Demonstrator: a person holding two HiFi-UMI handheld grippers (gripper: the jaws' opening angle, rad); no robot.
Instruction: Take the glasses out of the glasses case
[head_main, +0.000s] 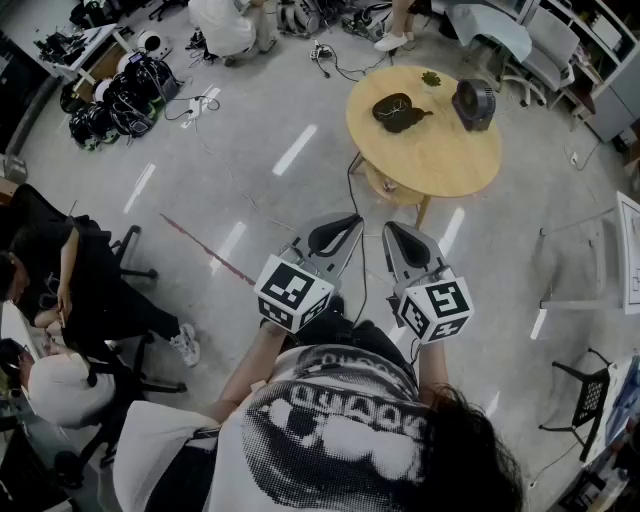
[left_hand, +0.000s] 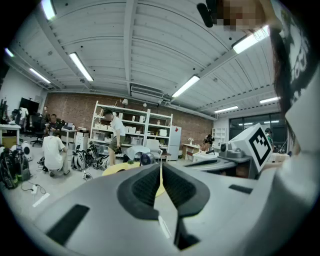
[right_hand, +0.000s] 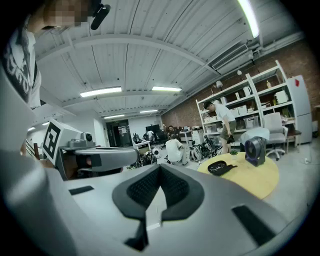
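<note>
While left gripper (head_main: 338, 230) & right gripper (head_main: 401, 240) (both empty) sit closed — glasses case (head_main: 398, 111) lies on table (head_main: 440, 155).

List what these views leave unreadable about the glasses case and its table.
- Glasses case: head view, too far and small to tell what lies inside; right gripper view no clearer.
- Round table: left gripper view, mostly hidden behind the left gripper's fingers.
- Small green thing: head view, too small to name.
</note>
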